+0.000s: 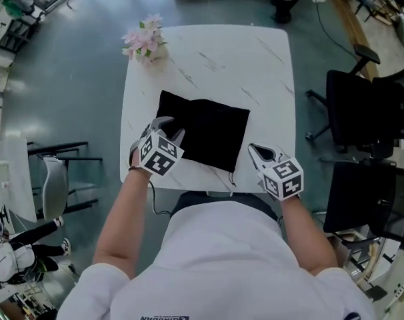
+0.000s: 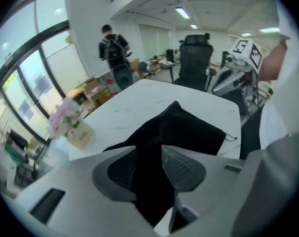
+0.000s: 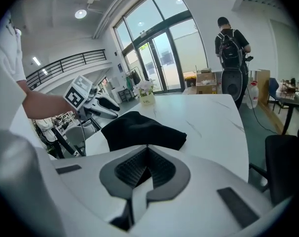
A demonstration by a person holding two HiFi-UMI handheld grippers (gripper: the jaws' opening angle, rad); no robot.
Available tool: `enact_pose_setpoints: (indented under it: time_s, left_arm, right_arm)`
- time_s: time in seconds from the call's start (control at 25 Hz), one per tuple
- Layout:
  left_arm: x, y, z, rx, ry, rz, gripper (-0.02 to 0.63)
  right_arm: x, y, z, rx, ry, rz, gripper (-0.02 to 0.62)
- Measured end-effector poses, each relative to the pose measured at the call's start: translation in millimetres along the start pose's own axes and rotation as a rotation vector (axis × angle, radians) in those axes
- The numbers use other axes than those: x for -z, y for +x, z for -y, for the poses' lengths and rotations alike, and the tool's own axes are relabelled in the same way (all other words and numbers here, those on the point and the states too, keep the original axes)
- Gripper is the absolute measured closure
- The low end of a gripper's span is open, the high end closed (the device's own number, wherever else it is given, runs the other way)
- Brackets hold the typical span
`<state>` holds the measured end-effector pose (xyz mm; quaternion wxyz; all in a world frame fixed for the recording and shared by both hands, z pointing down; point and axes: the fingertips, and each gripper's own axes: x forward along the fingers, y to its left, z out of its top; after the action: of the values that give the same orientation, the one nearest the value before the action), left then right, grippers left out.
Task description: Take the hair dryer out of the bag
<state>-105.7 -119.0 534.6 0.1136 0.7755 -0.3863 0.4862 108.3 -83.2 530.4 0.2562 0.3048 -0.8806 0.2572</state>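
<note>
Fingers [image 2: 181,168] on our left gripper [image 1: 167,131], with ribbed grey pads, stand wide apart over the left edge of the soft black cloth bag [image 1: 209,132], gripping nothing. We see the bag lying rumpled mid-frame on the white veined bench [image 1: 255,65], with pink flowers [image 1: 145,42] at its upper left corner and black chairs [image 1: 362,112] at right. Our right gripper [image 1: 253,148] has its fingers [image 3: 162,168] closed and empty, just beside the bag's lower right corner.

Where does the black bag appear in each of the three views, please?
Head view: bag in the picture's centre, mid-table.
Left gripper view: bag in the centre, running down to the lower middle.
Right gripper view: bag just left of centre.
Shared landmark: the flowers, at the table's top-left corner in the head view, far left in the left gripper view, behind the bag in the right gripper view.
</note>
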Motion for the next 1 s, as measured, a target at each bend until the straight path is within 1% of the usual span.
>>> enact_pose_setpoints:
  time_s: [0.08,0.16,0.24,0.28,0.4,0.48,0.6,0.68,0.72,0.84,1.0]
  left_arm:
    - [-19,14,19,0.057,0.165,0.000,0.431]
    - [-33,30,41,0.129,0.284,-0.005,0.431]
    - [-44,44,58,0.196,0.366,-0.008,0.425]
    - [-47,49,64,0.214,0.405,-0.012,0.425]
    - [-46,61,70,0.231,0.505,-0.046,0.425]
    - [-42,66,71,0.246,0.530,-0.076,0.425]
    - [-31,73,70,0.270,0.546,-0.128,0.429]
    - [-27,75,70,0.283,0.550,-0.150,0.455]
    - [-27,75,70,0.289,0.545,-0.156,0.466]
    - [-27,75,71,0.299,0.535,-0.165,0.471]
    - [-28,73,69,0.297,0.508,-0.157,0.492]
  right_arm:
    - [2,-1,1,0.026,0.016,0.003,0.580]
    - [6,-2,2,0.050,0.042,0.006,0.580]
    - [10,-3,3,0.072,0.067,0.010,0.580]
    - [12,-3,2,0.082,0.077,0.013,0.580]
    - [14,-5,1,0.106,0.100,0.029,0.580]
    - [15,-8,1,0.119,0.109,0.038,0.580]
    - [19,-11,-2,0.132,0.118,0.044,0.580]
    - [21,-12,-1,0.141,0.127,0.049,0.580]
    - [22,-14,0,0.145,0.132,0.052,0.580]
    - [23,-16,1,0.156,0.144,0.063,0.580]
    - [22,-19,-1,0.159,0.143,0.073,0.580]
